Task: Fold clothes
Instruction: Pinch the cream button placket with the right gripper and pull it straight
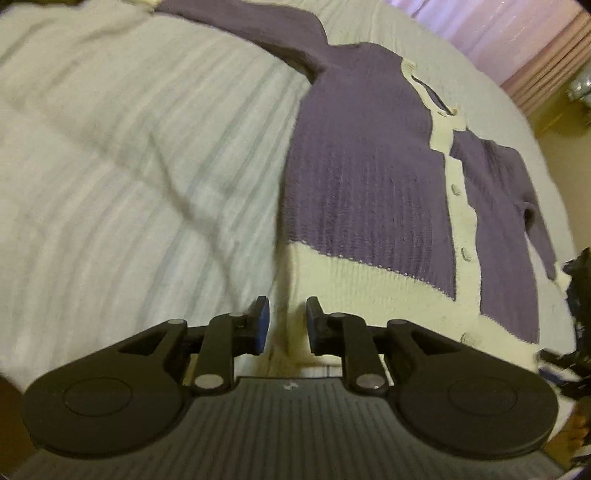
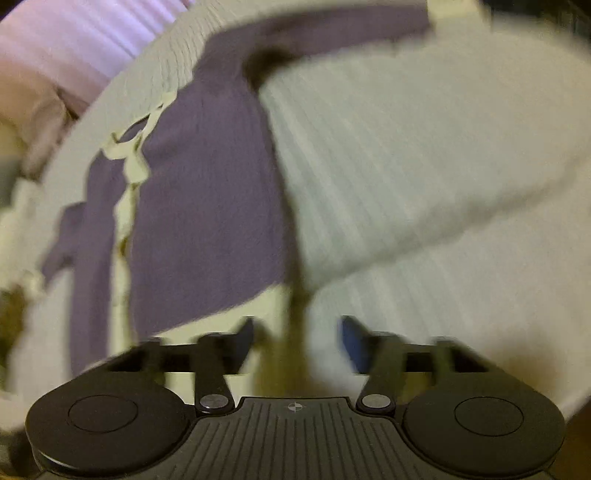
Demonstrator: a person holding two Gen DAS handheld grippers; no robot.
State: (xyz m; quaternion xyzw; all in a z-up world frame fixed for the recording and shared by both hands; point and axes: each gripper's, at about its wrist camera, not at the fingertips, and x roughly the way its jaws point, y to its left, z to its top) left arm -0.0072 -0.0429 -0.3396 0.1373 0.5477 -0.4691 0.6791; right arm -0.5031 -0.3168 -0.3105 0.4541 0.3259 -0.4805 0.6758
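Note:
A purple knitted cardigan (image 1: pixel 369 177) with a cream hem (image 1: pixel 369 295) and a cream button band (image 1: pixel 461 221) lies flat on the bed, front up. One sleeve (image 1: pixel 258 26) stretches away to the far left. My left gripper (image 1: pixel 287 321) hovers over the hem's left corner, its jaws a little apart, with nothing pinched. In the blurred right wrist view the cardigan (image 2: pixel 207 206) lies to the left. My right gripper (image 2: pixel 299 339) stands wide open over the hem's edge, holding nothing.
A pale ribbed bed cover (image 1: pixel 129 166) with soft creases spreads under the garment and fills the other view (image 2: pixel 406 166). Pink curtains (image 1: pixel 517 37) hang beyond the bed. A dark object (image 1: pixel 576 332) shows at the right edge of the left wrist view.

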